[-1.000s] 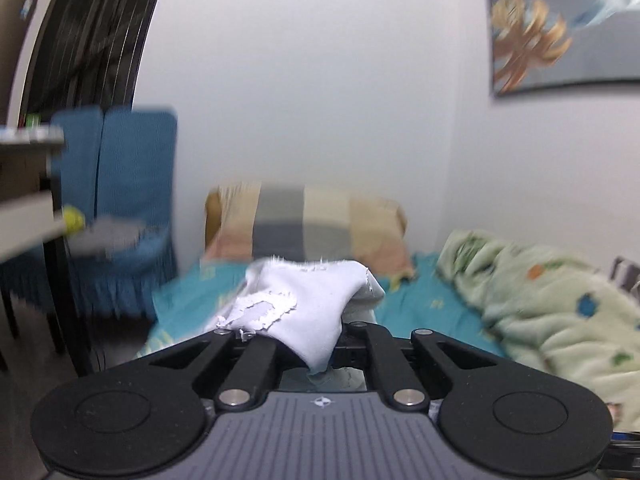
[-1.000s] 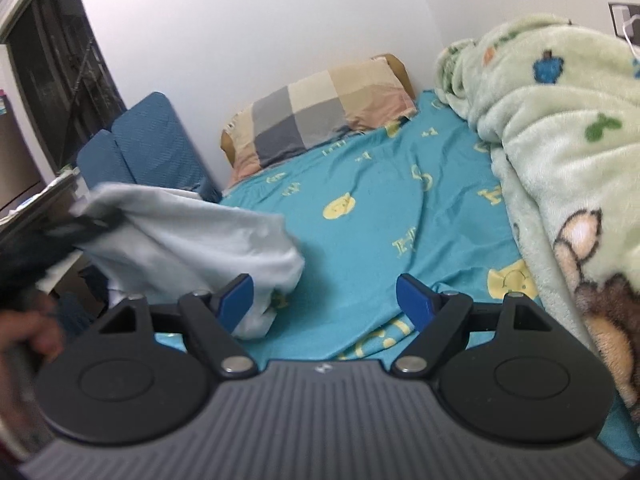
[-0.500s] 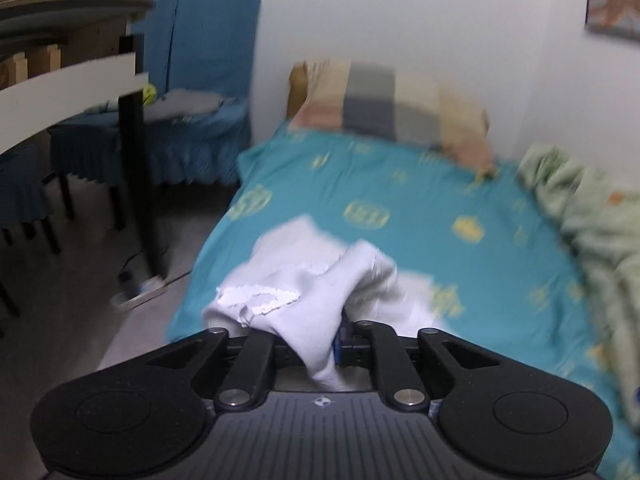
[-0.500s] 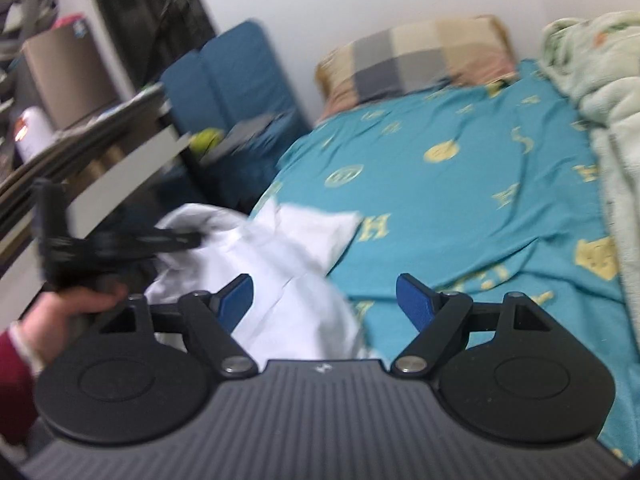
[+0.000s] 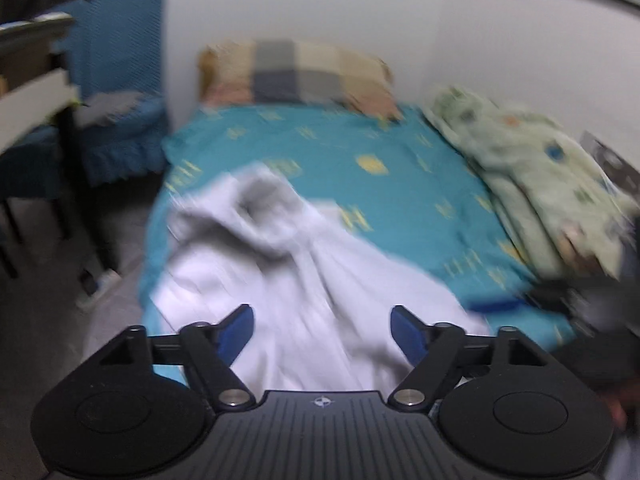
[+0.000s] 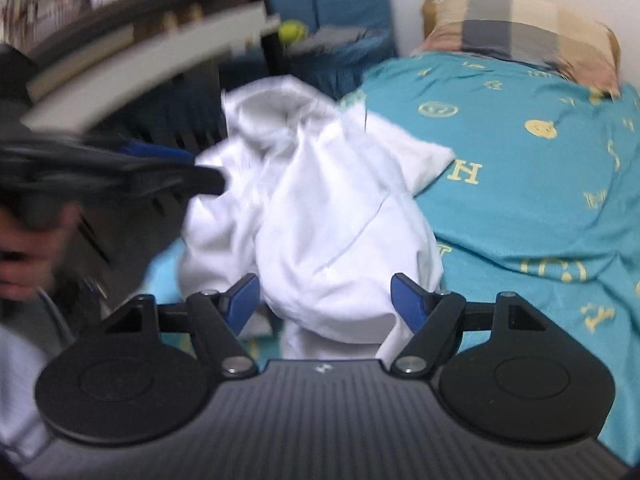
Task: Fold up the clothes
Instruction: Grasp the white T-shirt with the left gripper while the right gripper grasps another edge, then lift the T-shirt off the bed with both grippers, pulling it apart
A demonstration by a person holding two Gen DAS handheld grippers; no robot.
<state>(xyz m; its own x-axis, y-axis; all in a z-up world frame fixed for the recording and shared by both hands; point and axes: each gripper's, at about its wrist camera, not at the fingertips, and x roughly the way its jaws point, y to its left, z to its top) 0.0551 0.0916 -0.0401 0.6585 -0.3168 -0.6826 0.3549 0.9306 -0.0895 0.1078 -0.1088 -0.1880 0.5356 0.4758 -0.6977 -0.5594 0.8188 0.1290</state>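
Observation:
A crumpled white garment (image 5: 304,280) lies in a heap on the teal bed sheet (image 5: 380,184), near the bed's left front edge. My left gripper (image 5: 322,320) hovers over it with its jaws opening; the cloth shows between the blue pads (image 5: 236,326) but they do not press on it. In the right wrist view the same garment (image 6: 320,208) bulges up between the fingers of my right gripper (image 6: 324,292). Its jaws are closing and the pads stand clear of the cloth. The left gripper (image 6: 160,156) shows there as a blur at the left, touching the garment's edge.
A checked pillow (image 5: 296,76) lies at the head of the bed. A pale green fleece blanket (image 5: 540,168) is bunched along the right side. A blue-covered chair (image 5: 120,80) and a desk (image 5: 32,72) stand left of the bed, with a yellow ball (image 6: 292,31) on the chair.
The left gripper has let go of the white garment, which has dropped onto the bed. Both grippers have tipped down and come in over the heap.

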